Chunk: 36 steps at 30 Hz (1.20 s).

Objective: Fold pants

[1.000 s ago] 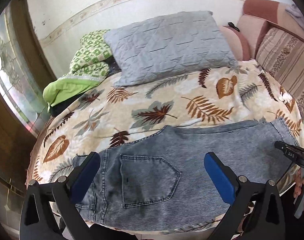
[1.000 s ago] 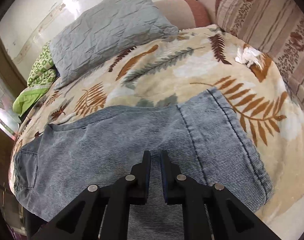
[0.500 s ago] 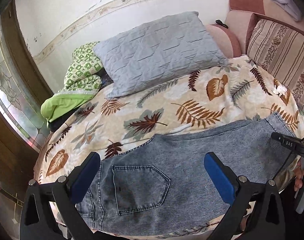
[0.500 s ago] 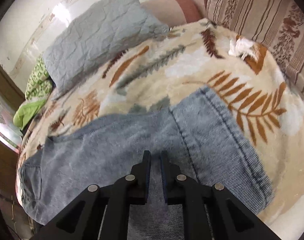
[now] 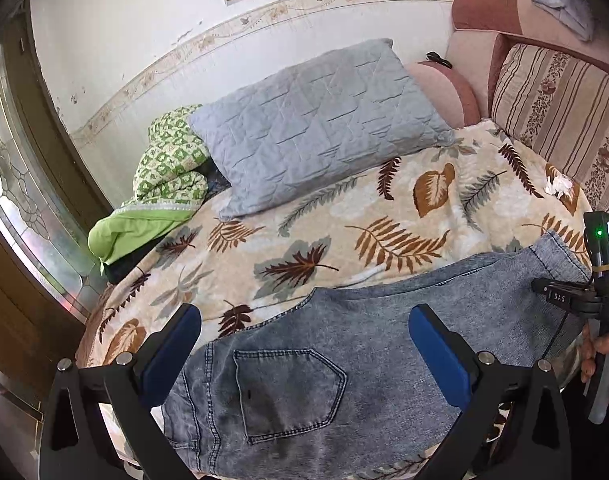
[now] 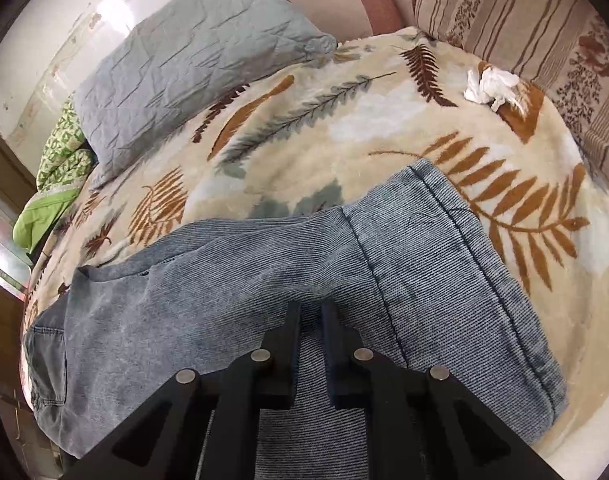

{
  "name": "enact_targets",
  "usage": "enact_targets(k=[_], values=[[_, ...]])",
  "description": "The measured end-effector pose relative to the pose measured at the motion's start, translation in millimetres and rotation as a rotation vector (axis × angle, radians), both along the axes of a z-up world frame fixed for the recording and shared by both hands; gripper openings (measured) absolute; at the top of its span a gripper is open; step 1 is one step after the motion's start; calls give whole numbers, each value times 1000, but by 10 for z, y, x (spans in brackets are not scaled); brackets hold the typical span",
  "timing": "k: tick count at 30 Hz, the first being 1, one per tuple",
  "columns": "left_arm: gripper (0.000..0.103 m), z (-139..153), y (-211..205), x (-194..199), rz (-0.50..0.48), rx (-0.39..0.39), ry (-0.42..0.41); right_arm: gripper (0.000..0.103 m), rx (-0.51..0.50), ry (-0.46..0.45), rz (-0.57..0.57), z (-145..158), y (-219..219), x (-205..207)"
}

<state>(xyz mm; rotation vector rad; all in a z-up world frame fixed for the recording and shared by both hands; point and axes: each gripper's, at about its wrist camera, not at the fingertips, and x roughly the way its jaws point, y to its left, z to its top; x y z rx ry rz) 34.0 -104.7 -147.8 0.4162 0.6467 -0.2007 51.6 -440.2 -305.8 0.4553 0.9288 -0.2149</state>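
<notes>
Grey-blue denim pants (image 5: 344, 364) lie folded lengthwise along the near edge of the bed, back pocket up at the left, leg cuffs at the right. My left gripper (image 5: 304, 352) is open, its blue pads wide apart above the seat and pocket area, holding nothing. My right gripper (image 6: 310, 316) is shut on the near edge of the pants (image 6: 264, 280) close to the cuff end, and the cloth bulges up a little in front of its fingers. The right gripper also shows at the right edge of the left wrist view (image 5: 564, 300).
The bed is covered by a cream leaf-print blanket (image 5: 344, 216). A grey quilted pillow (image 5: 316, 120) and a green patterned quilt (image 5: 164, 176) lie at the back. A striped cushion (image 5: 560, 120) stands at the right. A crumpled white tissue (image 6: 490, 86) lies near it.
Both grippers have pulled back and risen, so the pants look smaller and lower in both views. The right gripper stays shut on the cloth, which has bunched slightly; the left stays open.
</notes>
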Motion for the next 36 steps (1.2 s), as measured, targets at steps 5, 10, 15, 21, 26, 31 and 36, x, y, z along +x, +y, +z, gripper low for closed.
enact_targets(k=[5, 10, 15, 21, 26, 31, 36], values=[[103, 28, 31, 3, 6, -9, 1, 12, -26, 3, 2, -4, 32, 25], [103, 77, 130, 31, 45, -22, -1, 13, -25, 1, 4, 0, 31, 28], [103, 145, 273, 54, 86, -33, -14, 13, -25, 1, 5, 10, 38, 24], [103, 229, 396, 56, 118, -39, -38, 13, -16, 0, 6, 19, 27, 2], [103, 278, 508, 71, 149, -39, -57, 13, -16, 1, 6, 22, 29, -1], [103, 282, 605, 80, 176, -40, -65, 13, -17, 1, 7, 23, 31, 0], [103, 285, 658, 82, 188, -36, -78, 13, -19, 2, 6, 24, 31, -12]])
